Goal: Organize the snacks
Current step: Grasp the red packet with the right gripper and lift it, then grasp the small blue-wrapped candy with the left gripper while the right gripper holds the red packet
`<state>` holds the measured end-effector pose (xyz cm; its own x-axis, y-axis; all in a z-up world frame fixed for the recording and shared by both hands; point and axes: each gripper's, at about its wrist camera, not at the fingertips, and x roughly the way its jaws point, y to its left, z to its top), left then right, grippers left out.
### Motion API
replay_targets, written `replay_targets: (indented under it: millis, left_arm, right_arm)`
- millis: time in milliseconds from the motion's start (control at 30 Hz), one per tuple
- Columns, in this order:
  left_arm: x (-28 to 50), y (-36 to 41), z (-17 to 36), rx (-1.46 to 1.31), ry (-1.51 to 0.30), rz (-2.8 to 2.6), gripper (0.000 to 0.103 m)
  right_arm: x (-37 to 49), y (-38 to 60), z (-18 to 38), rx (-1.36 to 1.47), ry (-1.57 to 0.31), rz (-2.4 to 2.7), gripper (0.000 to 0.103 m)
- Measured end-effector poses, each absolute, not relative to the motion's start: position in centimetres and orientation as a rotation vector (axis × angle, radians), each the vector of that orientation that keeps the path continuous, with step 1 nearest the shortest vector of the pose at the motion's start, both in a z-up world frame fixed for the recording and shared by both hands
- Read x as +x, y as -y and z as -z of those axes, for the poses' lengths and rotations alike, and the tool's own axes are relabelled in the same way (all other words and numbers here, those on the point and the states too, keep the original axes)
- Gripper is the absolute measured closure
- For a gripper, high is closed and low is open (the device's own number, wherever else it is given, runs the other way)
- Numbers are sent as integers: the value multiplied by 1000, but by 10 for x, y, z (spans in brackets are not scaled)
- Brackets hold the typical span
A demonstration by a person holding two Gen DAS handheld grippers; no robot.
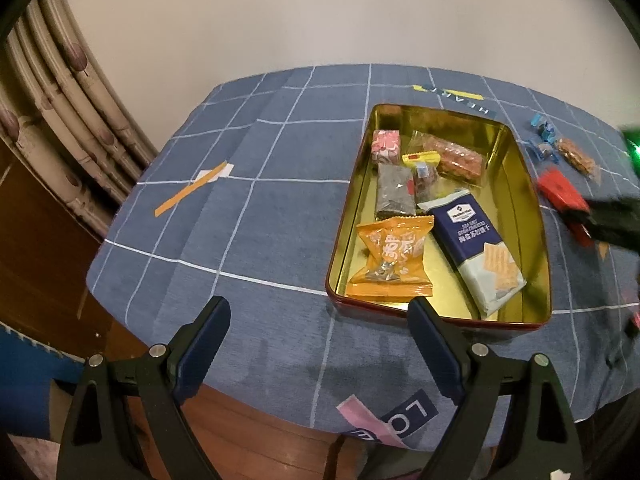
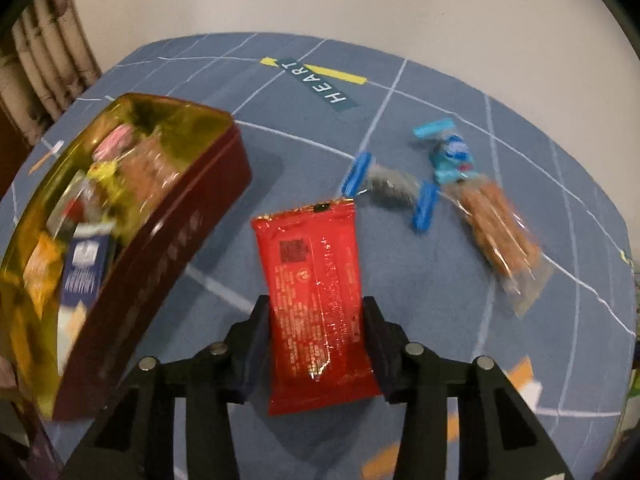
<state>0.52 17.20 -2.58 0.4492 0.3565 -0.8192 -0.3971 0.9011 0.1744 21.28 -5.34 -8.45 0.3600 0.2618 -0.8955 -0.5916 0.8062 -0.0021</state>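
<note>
An open gold-lined tin (image 1: 345, 220) with red outer walls (image 2: 180, 208) holds several snacks: an orange packet (image 1: 390, 260), a navy cracker pack (image 1: 476, 244), a dark packet (image 1: 394, 192), a pink sweet (image 1: 386, 144) and a clear-wrapped brown bar (image 1: 452, 156). My right gripper (image 2: 316, 304) is shut on a red packet (image 2: 316, 276) just right of the tin, both pads against its long sides. In the left wrist view that gripper (image 1: 612, 220) is a dark blur at the red packet (image 1: 558, 190). My left gripper (image 1: 320, 306) stands open and empty before the tin's near-left corner.
Two blue-wrapped candies (image 2: 452, 156) (image 2: 390, 184) and a clear-wrapped brown bar (image 2: 500, 236) lie on the blue checked cloth (image 1: 248, 240) right of the tin. The table's edge curves near my left gripper, with a curtain (image 1: 60, 92) beyond at left. A pale wall stands behind.
</note>
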Motion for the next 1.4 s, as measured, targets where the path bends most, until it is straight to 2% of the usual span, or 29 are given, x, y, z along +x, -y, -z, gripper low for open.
replay_targets:
  millis: [333, 467, 667, 833, 900, 1133, 1233, 1400]
  left_arm:
    - [5, -109, -25, 73, -853, -230, 15]
    - [30, -74, -45, 112, -833, -25, 15]
    - [99, -13, -55, 318, -810, 197, 15]
    - [177, 25, -32, 485, -848, 360, 15]
    - [201, 31, -21, 525, -870, 401, 21]
    - [272, 39, 32, 639, -1020, 507, 27]
    - [293, 39, 44, 641, -1055, 527, 36]
    - [322, 37, 64, 641, -1124, 554, 38]
  right_arm:
    - [178, 276, 85, -42, -1073, -204, 59]
    - [176, 316, 96, 13, -1065, -144, 59]
    - [167, 319, 98, 8, -1012, -145, 59]
    - [166, 311, 98, -23, -971, -131, 57]
    - [165, 312, 98, -22, -957, -135, 56]
    - [165, 311, 99, -19, -938, -153, 51]
    - [166, 312, 99, -3, -938, -154, 51]
    - [166, 315, 99, 28, -935, -161, 50]
